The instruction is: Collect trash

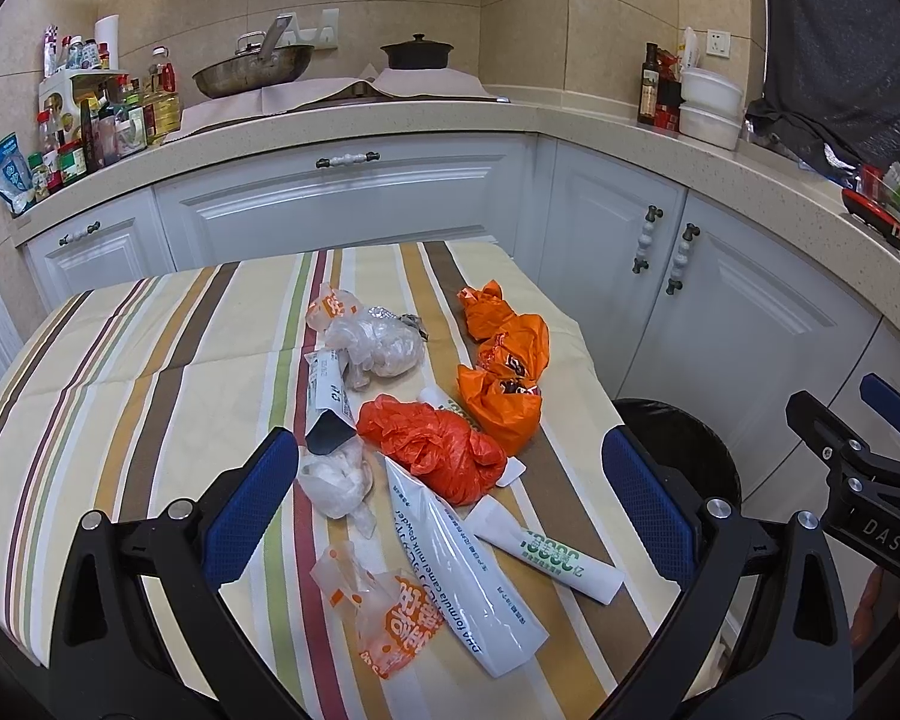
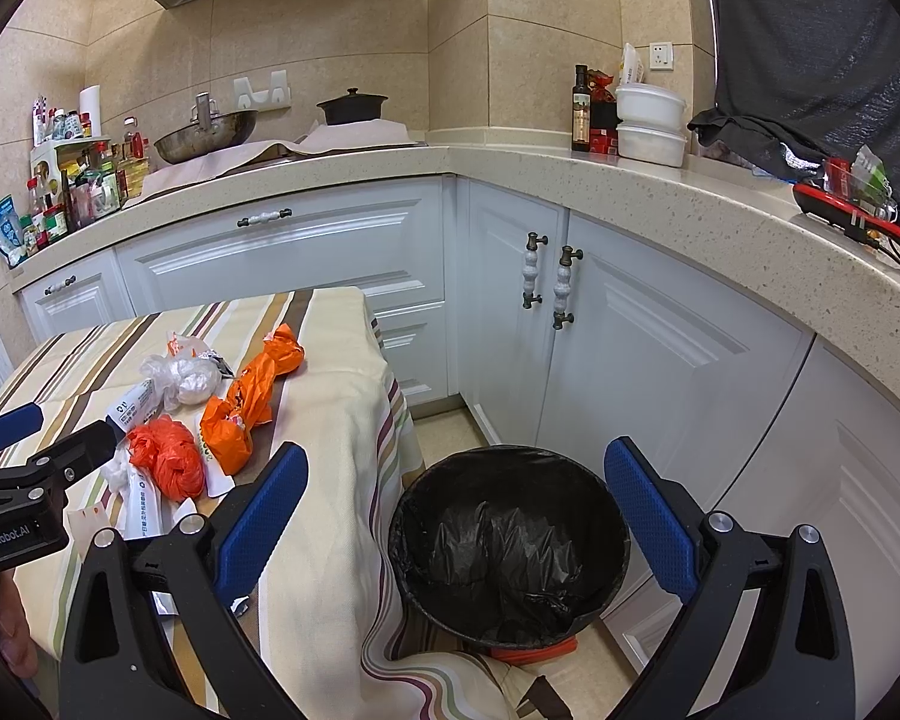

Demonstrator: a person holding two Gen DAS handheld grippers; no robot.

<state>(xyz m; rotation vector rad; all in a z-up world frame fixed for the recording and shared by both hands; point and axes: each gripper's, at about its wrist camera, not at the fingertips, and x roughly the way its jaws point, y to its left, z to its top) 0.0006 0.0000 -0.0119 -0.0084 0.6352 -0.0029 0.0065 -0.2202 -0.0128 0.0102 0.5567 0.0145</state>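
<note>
A striped tablecloth (image 1: 150,360) covers the table, strewn with orange bags (image 1: 504,372) and wrappers (image 1: 462,564).

The left wrist camera is looking forward and down between its own blue fingers (image 1: 252,498) at the striped table (image 1: 150,372), near to the trash pile (image 1: 426,438). The right wrist camera is sitting further right, facing down over the black bin (image 2: 510,546) beside the table edge. Both views are sharing the table, the pile, the bin, the white cabinets (image 2: 342,252) and the counter (image 1: 390,120). Each camera is also catching the other gripper at its side.
</note>
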